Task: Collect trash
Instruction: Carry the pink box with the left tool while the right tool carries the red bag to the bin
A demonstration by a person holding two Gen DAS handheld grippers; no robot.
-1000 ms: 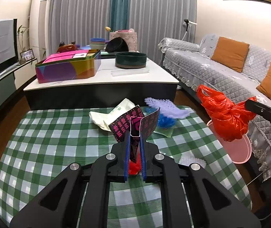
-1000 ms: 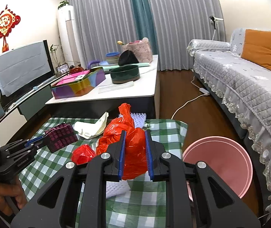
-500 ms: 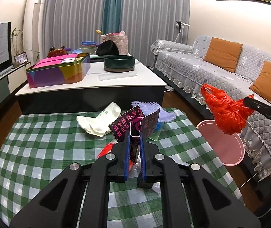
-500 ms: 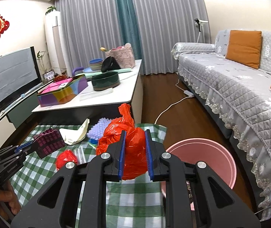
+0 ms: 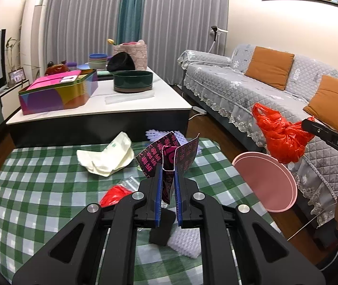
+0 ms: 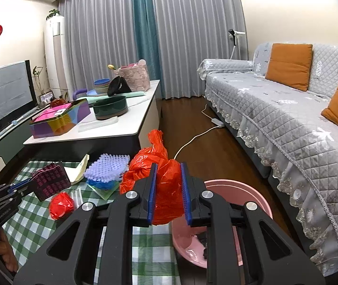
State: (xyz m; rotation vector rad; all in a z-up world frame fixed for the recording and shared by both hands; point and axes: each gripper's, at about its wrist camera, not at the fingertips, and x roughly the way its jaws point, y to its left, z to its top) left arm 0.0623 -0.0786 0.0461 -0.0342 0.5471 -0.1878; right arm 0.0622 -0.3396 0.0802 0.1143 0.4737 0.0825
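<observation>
Both my grippers have carried their loads toward the table's right edge. My right gripper (image 6: 168, 190) has its fingers clamped on the crumpled red plastic bag (image 6: 166, 185), now above the round pink plastic bin (image 6: 252, 197) on the floor beside that edge. My left gripper (image 5: 168, 178) pinches the flattened black-and-pink printed carton (image 5: 169, 156) over the green checked table (image 5: 33, 190), near its far edge.

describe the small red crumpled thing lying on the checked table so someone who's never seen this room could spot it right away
Find the low table with the green-and-white checked cloth in front of the white coffee table. On that cloth, just in front of the lilac foam netting, lies a small red crumpled wad. Unlike the bigger red plastic bag clamped in the right gripper, it lies loose on the cloth, compact and ball-shaped.
</observation>
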